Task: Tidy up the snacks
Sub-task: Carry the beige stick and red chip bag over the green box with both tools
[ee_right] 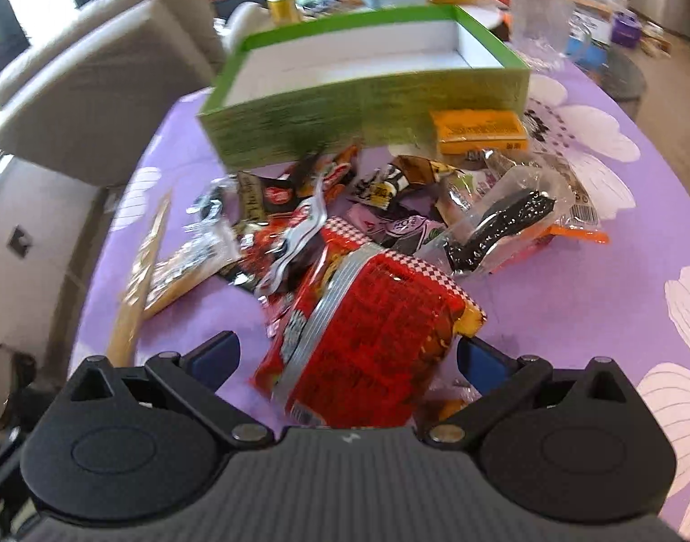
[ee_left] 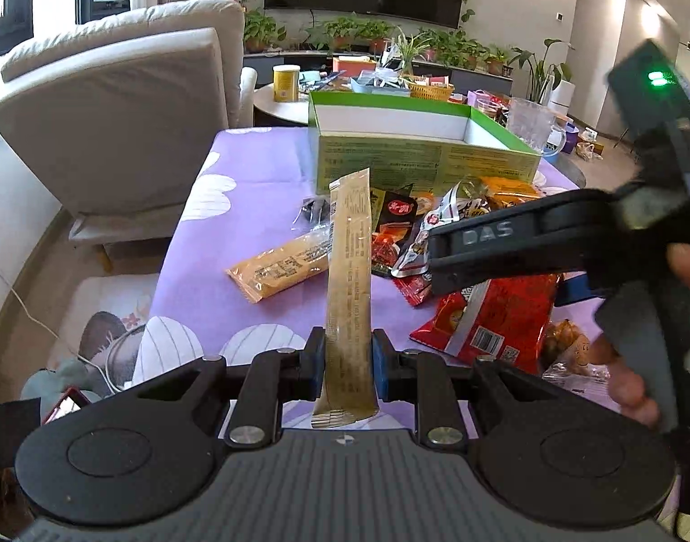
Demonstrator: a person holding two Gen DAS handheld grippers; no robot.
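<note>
Two risks: the left gripper pinches a tan stick packet low, so it may swing short of the green box at twelve o'clock, while the right gripper, jaws wide, straddles the red bag ungripped.

Stick pack: long, narrow, tan-gold, printed text; stands upright, lower end clamped between the left jaws, above the tabletop.

Second tan pack: lies flat on the purple cloth, left of the pile.

Red bag: large, crinkled, silver stripe, checkered edge; lies at the near end of the pile, between the open right jaws, no pad pressing on it.

Pile: small mixed wrappers, red, black and silver, heaped between the red bag and the box.

Clear pack: holds a dark bar; right side of the pile.

Orange pack: flat against the box's near wall.

Box: green outside, white inside, open-topped, interior bare where visible.
</note>
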